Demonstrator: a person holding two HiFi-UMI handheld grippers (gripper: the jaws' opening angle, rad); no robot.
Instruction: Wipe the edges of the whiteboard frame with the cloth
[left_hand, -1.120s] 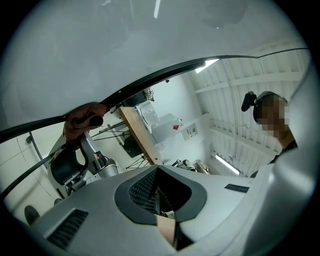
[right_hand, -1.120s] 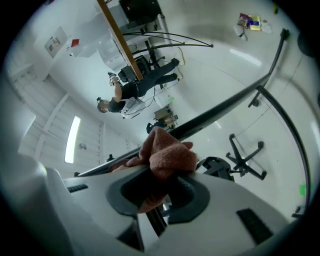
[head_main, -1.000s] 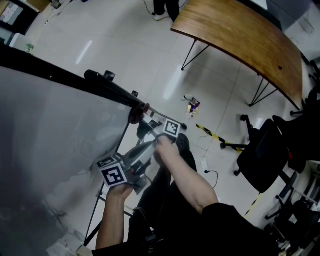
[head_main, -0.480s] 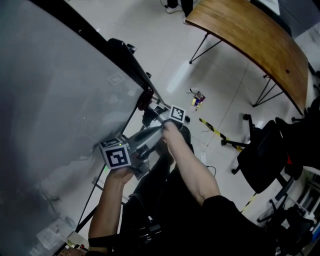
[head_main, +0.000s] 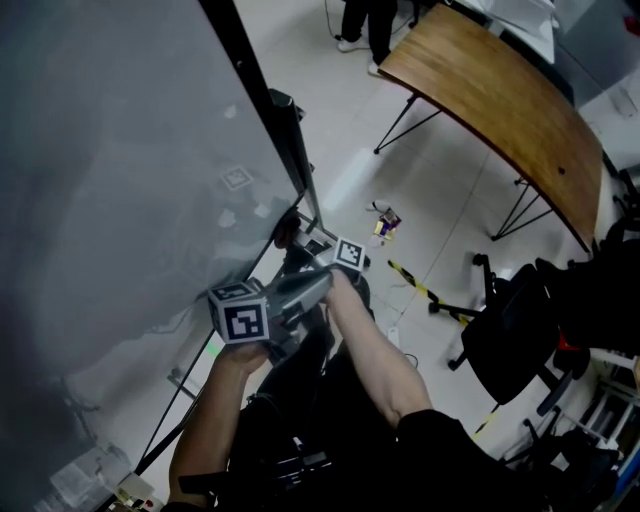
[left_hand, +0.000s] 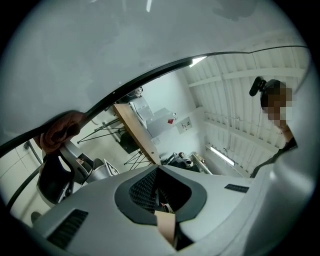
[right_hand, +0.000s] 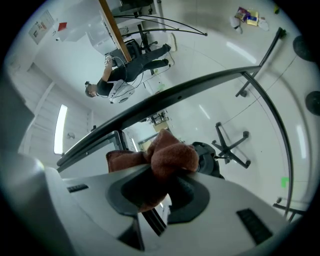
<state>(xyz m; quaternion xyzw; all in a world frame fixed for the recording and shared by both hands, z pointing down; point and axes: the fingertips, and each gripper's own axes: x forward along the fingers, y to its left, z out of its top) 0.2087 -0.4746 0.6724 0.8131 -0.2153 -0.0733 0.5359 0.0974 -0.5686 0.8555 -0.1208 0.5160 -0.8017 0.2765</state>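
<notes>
The whiteboard (head_main: 100, 150) fills the left of the head view, its black frame (head_main: 270, 110) running steeply down to a lower corner. A brown cloth (head_main: 285, 232) sits against that corner. My right gripper (head_main: 292, 242) is shut on the cloth (right_hand: 167, 157), which bulges out of its jaws just under the frame bar (right_hand: 175, 97). My left gripper (head_main: 320, 278) lies close beside the right one with its jaws together and nothing in them. In the left gripper view the cloth (left_hand: 62, 130) touches the frame (left_hand: 150, 75) at the left.
The board's thin stand legs (head_main: 190, 410) run down at lower left. On the floor to the right are a curved wooden table (head_main: 500, 100), a black office chair (head_main: 510, 340), small litter (head_main: 385, 220) and yellow-black tape (head_main: 415, 278). A person's legs (head_main: 365, 25) stand far off.
The head view has swung, so the frame edge now runs much steeper across it. Both grippers stay close together at the board's lower corner, the cloth still against the frame.
</notes>
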